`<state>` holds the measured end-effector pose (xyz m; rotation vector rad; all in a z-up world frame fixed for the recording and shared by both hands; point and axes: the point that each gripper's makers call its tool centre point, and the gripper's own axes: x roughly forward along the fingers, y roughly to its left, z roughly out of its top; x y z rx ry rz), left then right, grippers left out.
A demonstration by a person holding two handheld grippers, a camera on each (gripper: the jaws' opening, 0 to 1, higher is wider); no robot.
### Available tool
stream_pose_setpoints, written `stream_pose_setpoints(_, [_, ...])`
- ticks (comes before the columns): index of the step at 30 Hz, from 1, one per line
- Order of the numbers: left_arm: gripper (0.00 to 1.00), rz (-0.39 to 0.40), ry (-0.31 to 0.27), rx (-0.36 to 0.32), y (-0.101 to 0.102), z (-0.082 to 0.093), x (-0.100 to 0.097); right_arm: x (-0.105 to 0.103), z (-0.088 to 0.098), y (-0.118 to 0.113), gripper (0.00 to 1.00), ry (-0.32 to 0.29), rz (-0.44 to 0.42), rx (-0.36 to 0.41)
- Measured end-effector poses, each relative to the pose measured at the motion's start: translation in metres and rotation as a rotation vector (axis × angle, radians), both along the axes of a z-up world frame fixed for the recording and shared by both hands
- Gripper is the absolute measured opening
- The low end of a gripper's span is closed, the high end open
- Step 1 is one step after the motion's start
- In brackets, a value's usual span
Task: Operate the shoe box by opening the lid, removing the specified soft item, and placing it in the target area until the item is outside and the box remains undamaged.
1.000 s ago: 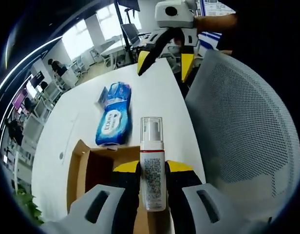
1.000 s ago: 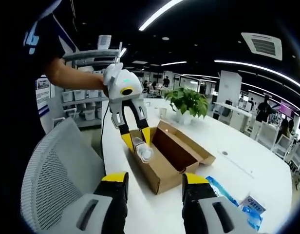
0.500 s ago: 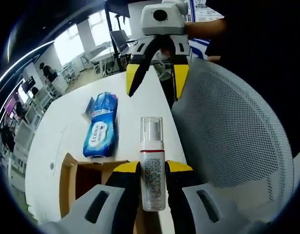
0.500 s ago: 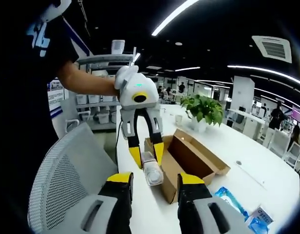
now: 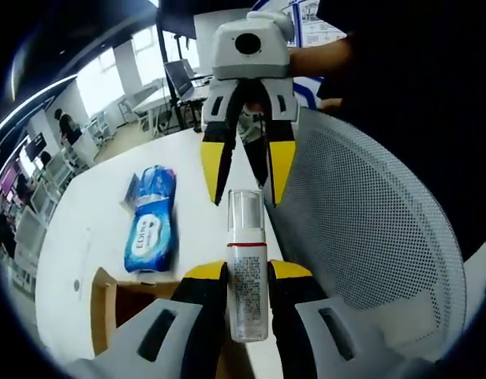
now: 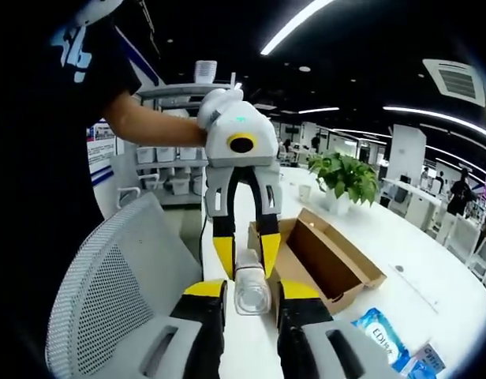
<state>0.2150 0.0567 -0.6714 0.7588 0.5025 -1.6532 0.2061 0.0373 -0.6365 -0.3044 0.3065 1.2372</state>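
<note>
A white pump bottle [image 5: 247,296] with a clear cap [image 5: 245,212] is held upright, my left gripper [image 5: 247,272] shut on its body. My right gripper [image 5: 247,175] faces it from beyond, open, one yellow fingertip [image 5: 215,167] on each side of the cap with thin gaps. In the right gripper view the cap [image 6: 252,293] sits between my right gripper's [image 6: 251,294] own jaws, and the left gripper [image 6: 244,259] hangs behind it. The open cardboard shoe box [image 6: 326,264] lies on the white table [image 5: 93,213].
A blue wipes pack [image 5: 151,223] lies on the table beyond the box's corner [image 5: 107,304], seen again as a blue pack [image 6: 383,341]. A grey mesh chair [image 5: 369,237] stands by the table edge. A potted plant [image 6: 344,178] stands farther back. A person's arm [image 6: 144,126] holds the left gripper.
The two grippers have come together: the right gripper's fingers now flank the bottle's cap and its jaws have narrowed. The left gripper keeps its hold on the bottle.
</note>
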Motion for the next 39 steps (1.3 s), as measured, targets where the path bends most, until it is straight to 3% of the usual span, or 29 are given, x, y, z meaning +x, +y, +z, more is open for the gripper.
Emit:
stream_pose_setpoints(6, [0.19,-0.014,0.027,-0.016,-0.004,0.005,-0.005,-0.003,-0.003,0.001,0.16,0.005,0.017,-0.013])
stream_pose_setpoints(26, [0.19,-0.048,0.035,-0.009,-0.011,0.005,-0.014,-0.009,-0.009,-0.002,0.15,0.028,0.013,-0.042])
stream_pose_setpoints(35, [0.20,-0.043,0.016,-0.026,-0.014,0.005,-0.010,-0.007,-0.007,-0.005,0.14,0.023,0.000,-0.063])
stream_pose_setpoints(39, [0.20,-0.024,-0.026,0.003,-0.011,0.000,-0.001,-0.002,-0.009,-0.010,0.14,0.013,-0.016,-0.087])
